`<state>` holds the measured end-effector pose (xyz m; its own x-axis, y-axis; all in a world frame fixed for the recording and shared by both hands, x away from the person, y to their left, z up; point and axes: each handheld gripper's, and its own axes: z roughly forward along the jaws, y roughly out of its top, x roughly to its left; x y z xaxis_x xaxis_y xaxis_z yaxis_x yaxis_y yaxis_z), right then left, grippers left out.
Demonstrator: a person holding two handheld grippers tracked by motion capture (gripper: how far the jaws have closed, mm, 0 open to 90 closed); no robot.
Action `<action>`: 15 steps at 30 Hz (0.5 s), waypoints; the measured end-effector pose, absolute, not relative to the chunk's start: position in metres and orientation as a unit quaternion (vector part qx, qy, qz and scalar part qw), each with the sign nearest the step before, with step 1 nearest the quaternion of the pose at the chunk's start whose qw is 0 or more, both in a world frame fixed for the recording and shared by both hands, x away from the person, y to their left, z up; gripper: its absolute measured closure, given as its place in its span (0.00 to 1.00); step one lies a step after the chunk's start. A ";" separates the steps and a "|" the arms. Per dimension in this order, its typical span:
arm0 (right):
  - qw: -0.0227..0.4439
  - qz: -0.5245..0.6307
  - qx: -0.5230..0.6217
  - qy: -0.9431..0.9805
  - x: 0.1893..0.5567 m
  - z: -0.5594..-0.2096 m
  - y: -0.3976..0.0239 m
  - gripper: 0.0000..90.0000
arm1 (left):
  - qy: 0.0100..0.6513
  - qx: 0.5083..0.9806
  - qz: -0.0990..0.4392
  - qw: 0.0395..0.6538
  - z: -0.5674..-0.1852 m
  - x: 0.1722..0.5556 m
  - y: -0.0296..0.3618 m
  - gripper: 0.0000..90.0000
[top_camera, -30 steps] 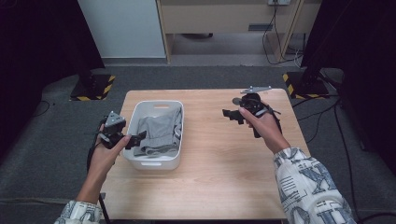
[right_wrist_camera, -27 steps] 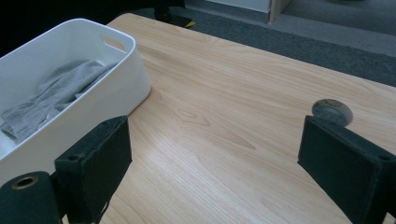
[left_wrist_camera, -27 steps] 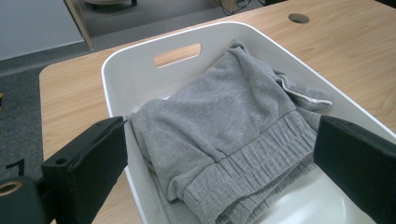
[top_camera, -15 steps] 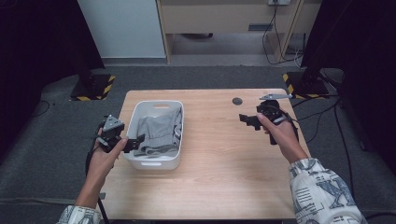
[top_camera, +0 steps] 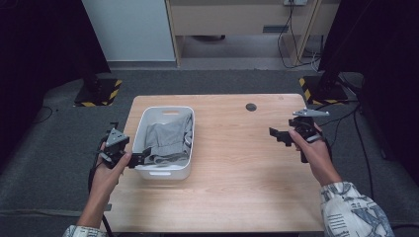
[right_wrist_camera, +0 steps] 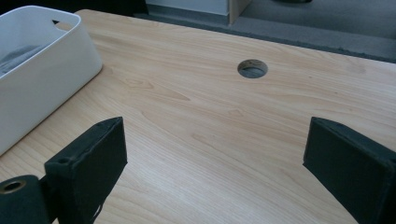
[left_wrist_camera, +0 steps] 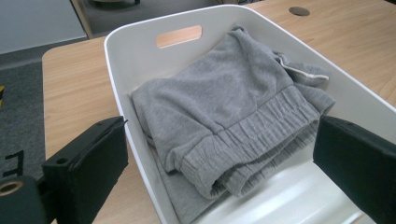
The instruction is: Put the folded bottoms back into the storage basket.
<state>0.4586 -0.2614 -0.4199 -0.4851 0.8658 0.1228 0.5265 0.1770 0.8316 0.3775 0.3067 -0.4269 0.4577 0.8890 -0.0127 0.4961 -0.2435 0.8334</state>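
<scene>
A white plastic basket (top_camera: 163,173) stands on the left half of the wooden table, holding a folded grey sweat garment (top_camera: 168,137). My left gripper (top_camera: 141,157) is open at the basket's near left corner. In the left gripper view its jaws straddle the basket's rim (left_wrist_camera: 116,56), with the grey garment (left_wrist_camera: 233,107) between and beyond them. My right gripper (top_camera: 276,135) hovers open and empty near the table's right edge, pointing left toward the basket. In the right gripper view its wide-apart jaws frame bare wood, and the basket's wall (right_wrist_camera: 42,79) sits at the left.
A round cable hole (top_camera: 251,106) is set in the tabletop at the back right, and the same cable hole (right_wrist_camera: 252,68) lies ahead of the right jaws. Grey carpet surrounds the table. Black stands with yellow-striped bases (top_camera: 96,94) flank it.
My right gripper has drawn back from the table's middle toward the right edge and nearer the person. The left gripper has stayed by the basket.
</scene>
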 end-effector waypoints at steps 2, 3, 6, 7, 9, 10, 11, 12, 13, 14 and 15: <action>0.198 0.439 0.472 0.738 0.453 -0.421 -0.268 0.07 | 0.460 0.752 0.243 0.405 -0.428 0.375 0.307 0.03; 0.198 0.441 0.474 0.736 0.450 -0.422 -0.271 0.06 | 0.460 0.752 0.244 0.403 -0.428 0.373 0.306 0.03; 0.201 0.442 0.475 0.734 0.442 -0.424 -0.279 0.07 | 0.461 0.751 0.249 0.403 -0.428 0.368 0.307 0.03; 0.203 0.442 0.477 0.732 0.439 -0.425 -0.282 0.07 | 0.460 0.750 0.250 0.404 -0.428 0.367 0.307 0.03; 0.205 0.444 0.479 0.729 0.433 -0.425 -0.288 0.07 | 0.459 0.752 0.250 0.401 -0.428 0.363 0.306 0.03; 0.206 0.446 0.480 0.727 0.430 -0.426 -0.292 0.07 | 0.459 0.753 0.249 0.401 -0.428 0.362 0.306 0.03; 0.206 0.446 0.481 0.726 0.428 -0.427 -0.294 0.07 | 0.458 0.754 0.250 0.399 -0.429 0.361 0.305 0.03; 0.208 0.446 0.482 0.725 0.425 -0.428 -0.297 0.07 | 0.458 0.754 0.250 0.398 -0.429 0.359 0.305 0.03; 0.207 0.446 0.485 0.723 0.423 -0.430 -0.300 0.07 | 0.456 0.756 0.252 0.396 -0.430 0.357 0.305 0.03; 0.207 0.445 0.487 0.722 0.420 -0.431 -0.303 0.07 | 0.455 0.757 0.253 0.395 -0.430 0.356 0.305 0.03; 0.208 0.445 0.488 0.721 0.417 -0.433 -0.306 0.07 | 0.454 0.758 0.253 0.394 -0.431 0.354 0.306 0.03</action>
<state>0.4174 -0.3059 -0.4329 -0.4364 0.8896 0.1345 0.5184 0.1264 0.8457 0.3537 0.3057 -0.4314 0.4590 0.8881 0.0255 0.4897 -0.2768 0.8268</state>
